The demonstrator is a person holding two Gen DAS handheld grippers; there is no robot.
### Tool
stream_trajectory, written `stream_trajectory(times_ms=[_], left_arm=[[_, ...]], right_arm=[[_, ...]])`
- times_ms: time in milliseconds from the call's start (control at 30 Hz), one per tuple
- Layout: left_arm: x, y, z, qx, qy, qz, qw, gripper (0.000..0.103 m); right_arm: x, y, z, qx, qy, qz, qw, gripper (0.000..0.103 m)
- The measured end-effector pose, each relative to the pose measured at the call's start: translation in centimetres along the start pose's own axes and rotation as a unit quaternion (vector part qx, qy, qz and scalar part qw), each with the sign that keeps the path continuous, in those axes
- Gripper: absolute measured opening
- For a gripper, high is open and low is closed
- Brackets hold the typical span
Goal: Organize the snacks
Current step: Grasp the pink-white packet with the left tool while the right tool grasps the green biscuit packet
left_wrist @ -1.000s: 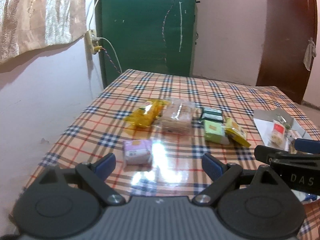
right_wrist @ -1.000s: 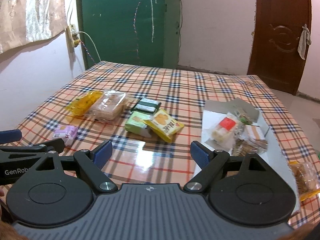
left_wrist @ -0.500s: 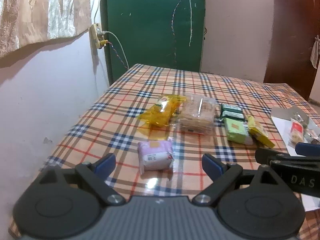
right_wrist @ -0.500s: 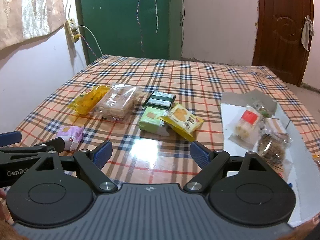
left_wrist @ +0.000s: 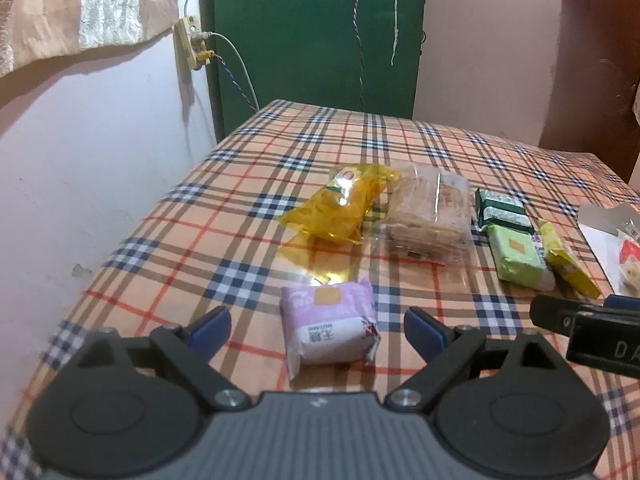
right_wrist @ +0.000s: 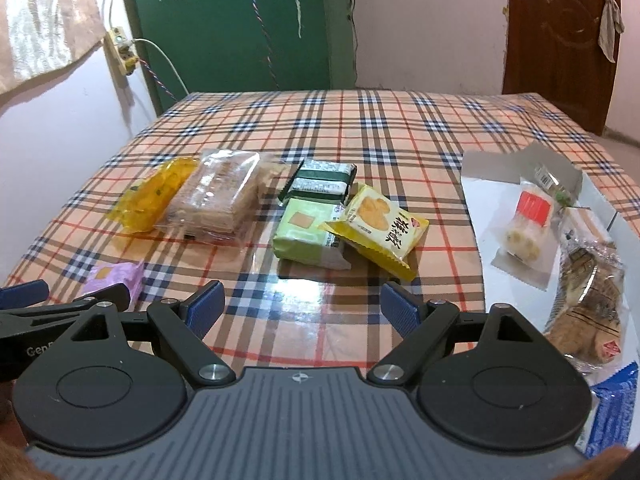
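Snacks lie on a plaid table. In the left wrist view a purple packet sits between the wide-apart fingers of my left gripper, which is open and does not press on it. Behind it lie a yellow bag, a clear cracker pack, dark green packets, a light green packet and a yellow packet. My right gripper is open above bare cloth, in front of the light green packet and the yellow packet.
A white tray at the right holds several wrapped snacks, among them a red-topped one. A blue packet lies at its near end. A pink wall with a socket borders the table's left side. A green door stands behind.
Both grippers have moved forward and down toward the table. The purple packet now lies between the left gripper's fingers. The right gripper has come closer to the green and yellow packets.
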State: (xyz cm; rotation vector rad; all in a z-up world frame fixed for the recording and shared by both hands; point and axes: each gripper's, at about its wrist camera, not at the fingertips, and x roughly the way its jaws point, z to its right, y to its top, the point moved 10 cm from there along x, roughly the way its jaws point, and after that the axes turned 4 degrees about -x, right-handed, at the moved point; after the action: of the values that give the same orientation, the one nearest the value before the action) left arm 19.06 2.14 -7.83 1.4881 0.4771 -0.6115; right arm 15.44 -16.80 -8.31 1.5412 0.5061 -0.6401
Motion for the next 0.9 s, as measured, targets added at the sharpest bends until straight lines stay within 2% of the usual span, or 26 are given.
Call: stream_trajectory(times_ms=[100, 233, 267, 467, 667, 767, 833, 900], left_arm=[[0.9, 0.2, 0.3, 0.007, -0.003, -0.001, 1.0000, 0.085], [2.3, 0.3, 0.2, 0.006, -0.008, -0.010, 0.9999, 0.059], [2.5, 0.2, 0.2, 0.002, -0.012, -0.013, 0.9998, 0.057], [2.7, 0.3, 0.2, 0.004, -0.013, -0.008, 0.9999, 0.052], [2.8, 0.3, 0.1, 0.001, -0.010, -0.007, 0.9999, 0.052], [2.8, 0.4, 0.1, -0.002, -0.011, -0.006, 0.9999, 0.052], [2.9, 0.4, 0.1, -0.003, -0.011, -0.006, 0.9999, 0.052], [2.9, 0.3, 0.1, -0.003, -0.011, -0.004, 0.9999, 0.052]], right_arm=[[1.0, 0.3, 0.1, 0.009, 0.002, -0.006, 1.000, 0.103], [2.8, 0.8, -0.4, 0.014, 0.013, -0.013, 1.000, 0.103], [3.3, 0.8, -0.5, 0.016, 0.016, -0.015, 1.000, 0.103], [6.3, 1.4, -0.2, 0.022, 0.018, -0.031, 0.999, 0.103], [8.8, 2.9, 0.6, -0.013, -0.024, -0.023, 0.999, 0.103], [9.9, 3.6, 0.9, -0.020, -0.032, -0.018, 0.999, 0.103], [10.3, 4.0, 1.0, -0.027, -0.035, -0.013, 0.999, 0.092], [10.3, 4.2, 0.6, -0.038, -0.032, -0.007, 0.999, 0.061]])
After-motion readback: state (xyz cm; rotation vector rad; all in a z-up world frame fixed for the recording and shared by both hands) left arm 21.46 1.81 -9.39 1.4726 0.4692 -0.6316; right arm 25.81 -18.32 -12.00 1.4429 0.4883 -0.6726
